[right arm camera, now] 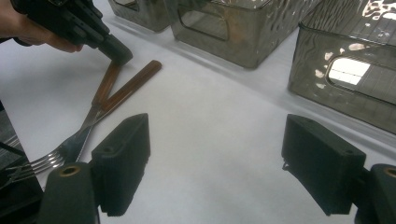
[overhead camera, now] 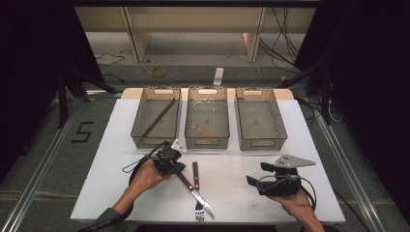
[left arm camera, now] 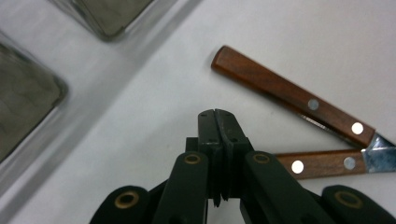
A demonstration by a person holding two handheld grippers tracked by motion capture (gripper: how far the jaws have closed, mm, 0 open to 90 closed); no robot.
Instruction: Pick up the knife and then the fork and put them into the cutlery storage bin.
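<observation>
Your left gripper [overhead camera: 177,166] is clenched empty over the handle end of the wood-handled knife [overhead camera: 195,189], crossed w/ the wood-handled fork [overhead camera: 197,193] mid-table. Knife's long axis runs away toward you; right gripper [right arm camera: 217,163] gapes wide, farther off.

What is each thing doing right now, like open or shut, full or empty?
Left gripper: shut, holding nothing, over a wooden handle's end.
Right gripper: open, empty.
Wooden-handled steel knife: flat on the table, crossed with the fork.
Wooden-handled steel fork: flat on the table.
Left clear plastic bin: holds one long brown stick.
Middle clear plastic bin: holds one small utensil.
Right clear plastic bin: empty.
</observation>
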